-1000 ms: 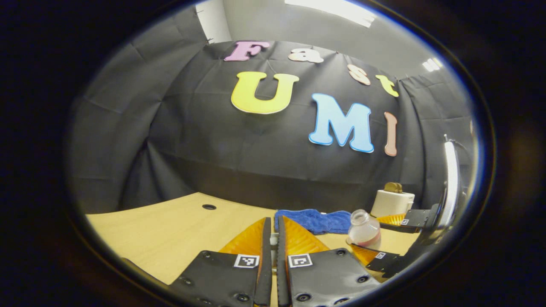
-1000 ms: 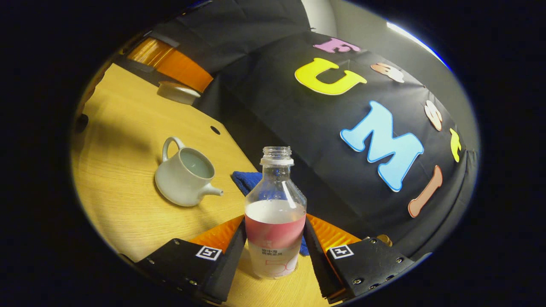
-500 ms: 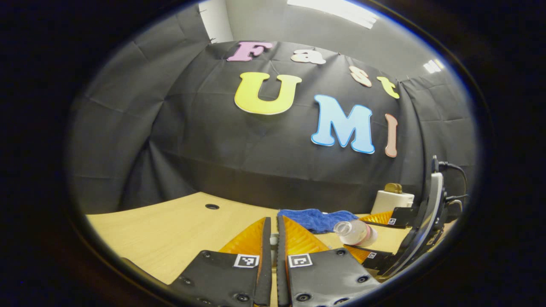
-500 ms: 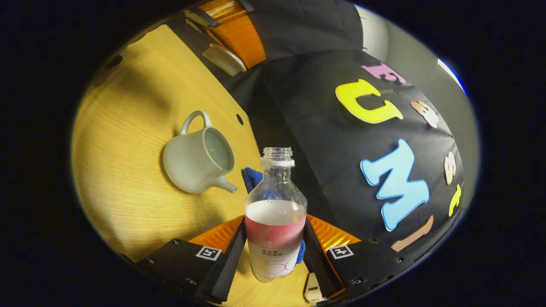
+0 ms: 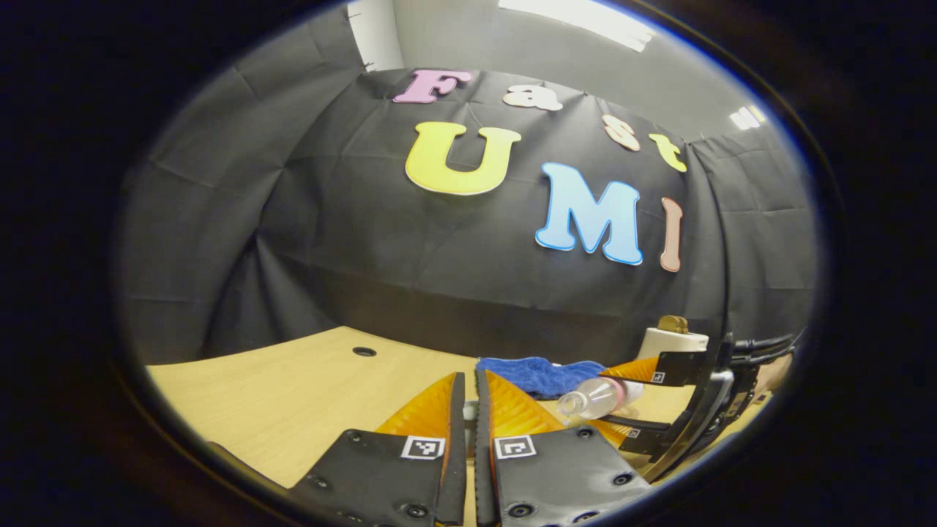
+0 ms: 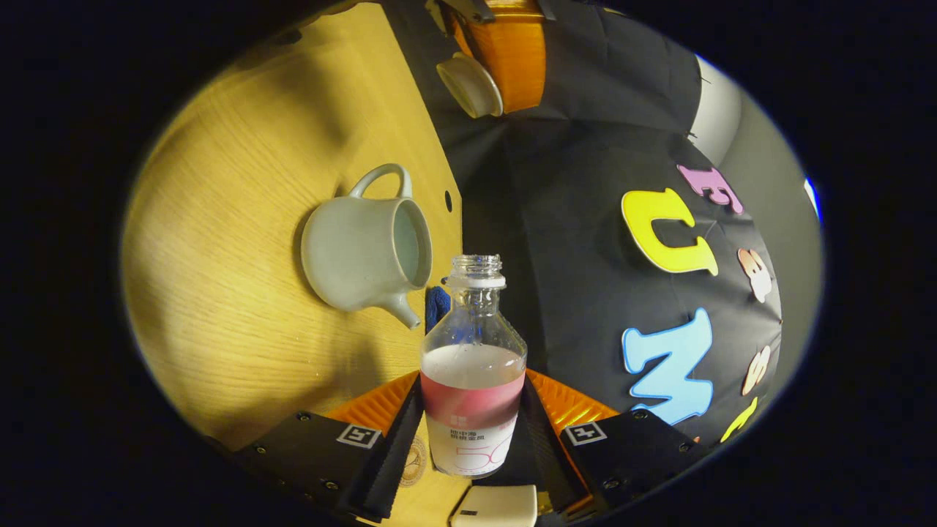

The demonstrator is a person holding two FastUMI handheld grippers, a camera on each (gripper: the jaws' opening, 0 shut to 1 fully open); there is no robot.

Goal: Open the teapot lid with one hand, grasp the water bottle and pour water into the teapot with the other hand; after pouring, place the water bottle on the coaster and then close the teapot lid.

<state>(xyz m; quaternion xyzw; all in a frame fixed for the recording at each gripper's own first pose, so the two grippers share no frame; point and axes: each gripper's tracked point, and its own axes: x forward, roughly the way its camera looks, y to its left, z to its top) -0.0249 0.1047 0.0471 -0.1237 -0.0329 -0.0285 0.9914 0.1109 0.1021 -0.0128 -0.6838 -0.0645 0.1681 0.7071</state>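
Note:
My right gripper (image 6: pixel 472 428) is shut on the clear water bottle (image 6: pixel 473 373) at its pink label. The bottle is uncapped and partly full. In the left gripper view the bottle (image 5: pixel 596 395) lies tipped almost flat, mouth pointing left, held by the right gripper (image 5: pixel 648 402). The pale teapot (image 6: pixel 366 256) stands open on the table, its rim just beside the bottle's mouth. I see no stream of water. My left gripper (image 5: pixel 468 410) is shut. In the right gripper view the left gripper (image 6: pixel 492 88) holds the teapot lid (image 6: pixel 468 84) up, away from the pot.
A blue cloth (image 5: pixel 538 373) lies at the back of the wooden table (image 5: pixel 293 395), behind the bottle (image 6: pixel 437 307). A white box with a brown top (image 5: pixel 673 340) stands at the right. A round tan coaster (image 6: pixel 413 461) peeks out under my right fingers.
My right gripper has rolled further over, tipping the bottle from near upright to almost flat and bringing its mouth close to the teapot's rim. My left gripper has stayed put with the lid.

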